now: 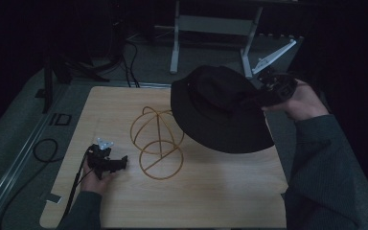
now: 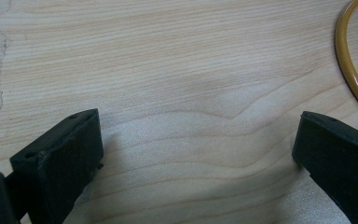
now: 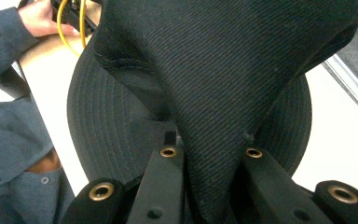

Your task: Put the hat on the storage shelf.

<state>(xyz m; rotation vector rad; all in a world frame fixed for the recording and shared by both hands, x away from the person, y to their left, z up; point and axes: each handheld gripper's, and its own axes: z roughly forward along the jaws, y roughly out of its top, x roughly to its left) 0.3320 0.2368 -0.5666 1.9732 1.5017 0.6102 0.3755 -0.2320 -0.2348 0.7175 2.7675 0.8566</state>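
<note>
Between the right gripper (image 1: 263, 96) jaws a pinched black hat (image 1: 218, 108) held raised, left gripper (image 1: 117, 163) low on the table (image 1: 220, 191), jaws spread, wire stand (image 1: 155, 139) just beyond.

We see the high view dim and underexposed, its surroundings sinking to near black while only the pale desk (image 1: 211, 191) catches soft light. In the left gripper view the desk's wood grain is bright and crisp, with faint shadows spreading from the jaws. The right gripper view is evenly lit, the hat (image 3: 242, 70) weave sharp.
</note>
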